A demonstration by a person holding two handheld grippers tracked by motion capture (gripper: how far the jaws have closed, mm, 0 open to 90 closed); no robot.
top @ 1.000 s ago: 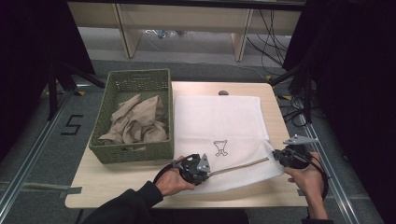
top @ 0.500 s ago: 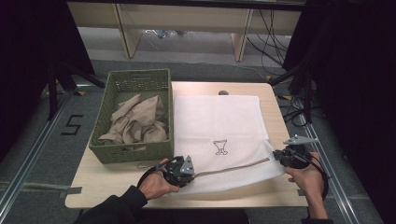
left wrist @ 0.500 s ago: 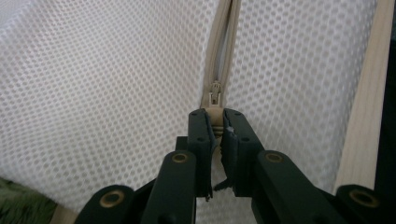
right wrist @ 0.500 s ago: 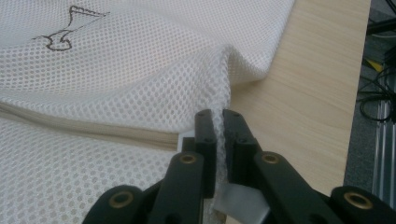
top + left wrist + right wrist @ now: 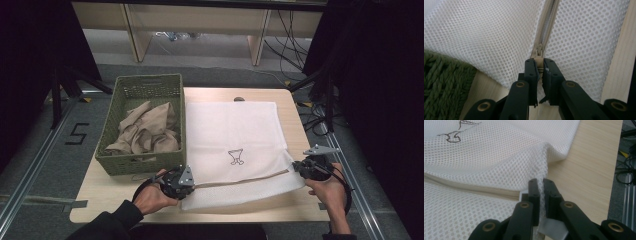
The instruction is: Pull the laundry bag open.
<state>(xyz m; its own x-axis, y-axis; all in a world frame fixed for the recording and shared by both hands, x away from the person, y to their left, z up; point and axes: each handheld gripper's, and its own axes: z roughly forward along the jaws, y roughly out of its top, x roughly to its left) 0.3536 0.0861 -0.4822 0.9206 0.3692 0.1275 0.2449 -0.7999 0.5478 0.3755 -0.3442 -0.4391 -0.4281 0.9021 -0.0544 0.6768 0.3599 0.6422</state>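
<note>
White mesh, soft and limp: that's your laundry bag [image 5: 235, 145], spread flat across the middle of the desk [image 5: 295, 205], its zipped edge running along the near edge in front of you. It's light and has no stiffness at all, so it bunches and drags wherever you pull; expect it to slide on the smooth wood rather than hold its place.

Your left tool [image 5: 539, 65] is clamped shut on the beige zipper tab [image 5: 539, 60], close to the near left corner of the bag and just beside the green basket [image 5: 120, 167]. That small tab is the right place to pinch, since the weave offers nothing firm. Your right tool [image 5: 541, 185] is closed on a fold of mesh at the bag's near right corner, by the right edge of the desk, anchoring the zipper [image 5: 469, 187] line so it stays taut. Keep that tension; slack fabric will likely jam the slider.

Hard to judge: the slider itself sits half buried between the left jaws, and you can't tell how much of the zipper's length is open or closed. The bag looks flat, but its contents, if any, stay hidden under the weave. The beige cloths [image 5: 147, 130] in the basket lie crumpled, so their number is unclear. The small drawn emblem [image 5: 235, 157] is too small to read.
</note>
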